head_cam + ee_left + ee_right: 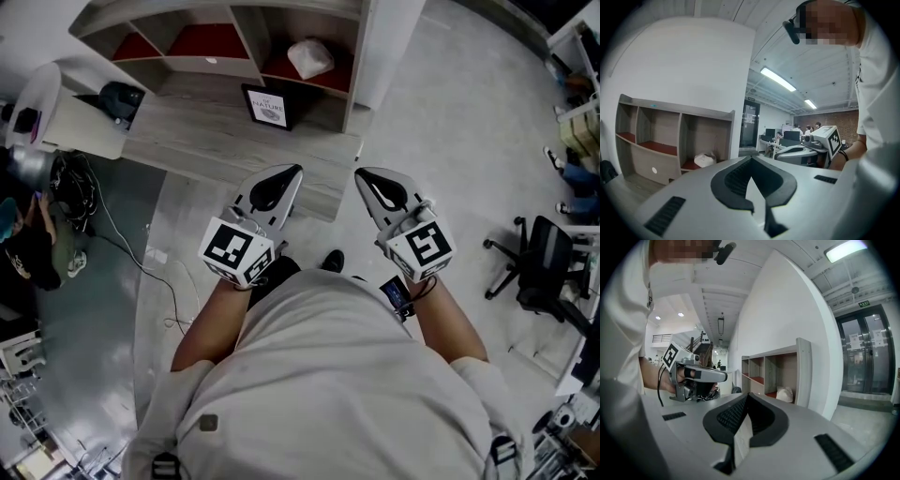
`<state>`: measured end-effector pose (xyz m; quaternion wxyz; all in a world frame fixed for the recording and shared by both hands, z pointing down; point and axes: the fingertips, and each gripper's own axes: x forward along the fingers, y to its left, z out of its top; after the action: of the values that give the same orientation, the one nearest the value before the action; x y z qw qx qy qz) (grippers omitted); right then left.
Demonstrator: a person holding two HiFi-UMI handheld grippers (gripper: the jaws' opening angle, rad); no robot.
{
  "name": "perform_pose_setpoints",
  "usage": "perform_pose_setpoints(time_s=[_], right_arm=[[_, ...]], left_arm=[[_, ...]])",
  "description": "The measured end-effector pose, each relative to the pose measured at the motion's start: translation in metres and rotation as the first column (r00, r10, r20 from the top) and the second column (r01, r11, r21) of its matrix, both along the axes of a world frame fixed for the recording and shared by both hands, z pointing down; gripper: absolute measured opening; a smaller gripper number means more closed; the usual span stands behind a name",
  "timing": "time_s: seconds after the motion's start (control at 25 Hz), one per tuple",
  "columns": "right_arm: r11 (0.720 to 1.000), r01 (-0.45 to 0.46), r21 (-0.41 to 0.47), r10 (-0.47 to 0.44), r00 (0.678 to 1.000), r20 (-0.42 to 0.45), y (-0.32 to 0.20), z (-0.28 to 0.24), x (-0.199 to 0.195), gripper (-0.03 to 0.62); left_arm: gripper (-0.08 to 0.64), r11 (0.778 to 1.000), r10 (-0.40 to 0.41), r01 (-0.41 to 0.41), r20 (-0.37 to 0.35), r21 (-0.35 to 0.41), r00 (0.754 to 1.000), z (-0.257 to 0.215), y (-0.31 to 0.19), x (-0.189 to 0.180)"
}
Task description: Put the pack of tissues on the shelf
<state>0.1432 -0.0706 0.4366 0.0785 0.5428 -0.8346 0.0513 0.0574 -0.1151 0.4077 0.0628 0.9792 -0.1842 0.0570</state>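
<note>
Two tools in hand: left gripper [292, 172] and right gripper [362, 174], jaws together on each, nothing between them. Pack of tissues [310, 57] lies in the lower right compartment of the shelf [211, 64], at 12 o'clock; placement judged done. Wrapper detail is too small to read.

Left gripper [292, 172], right gripper [361, 175]: pale grey; black ribbed pads.
Marker cubes [236, 251]: black-and-white squares.
Pack of tissues [310, 58], ahead of both: white.
Shelf [246, 37]: grey wood grain; red compartment floors.
</note>
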Motion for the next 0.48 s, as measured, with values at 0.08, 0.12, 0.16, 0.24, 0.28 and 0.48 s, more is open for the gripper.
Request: perform_pose_setpoints(time_s=[0.08,0.12,0.16,0.24,0.28,0.48], right_arm=[[1.000,-0.001,0.004,0.001,1.000,0.004,0.007,0.001,-0.005,0.020],[1.000,-0.006,0.003,0.006,1.000,0.007,0.010,0.002,-0.007,0.020],[1.000,-0.013,0.001,0.013,1.000,0.010,0.013,0.003,-0.010,0.020],[1.000,-0.022,-0.001,0.022,1.000,0.015,0.019,0.003,-0.018,0.020],[1.000,-0.027,-0.001,0.027,0.999,0.017,0.021,0.002,-0.023,0.020],[0.999,-0.045,0.007,0.044,0.999,0.017,0.039,0.003,-0.054,0.020]], left_arm=[[0.015,1.000,0.004,-0.004,0.005,0.000,1.000,0.000,0.008,-0.006],[0.015,1.000,0.011,-0.011,0.007,0.001,1.000,0.000,0.012,-0.008],[0.015,1.000,0.018,-0.018,0.009,0.002,1.000,0.001,0.016,-0.010],[0.015,0.999,0.033,-0.033,0.010,0.004,0.999,0.001,0.023,-0.016],[0.015,0.999,0.040,-0.040,0.009,0.005,0.999,0.000,0.026,-0.020],[0.015,0.997,0.068,-0.068,0.007,0.020,0.998,-0.003,0.040,-0.052]])
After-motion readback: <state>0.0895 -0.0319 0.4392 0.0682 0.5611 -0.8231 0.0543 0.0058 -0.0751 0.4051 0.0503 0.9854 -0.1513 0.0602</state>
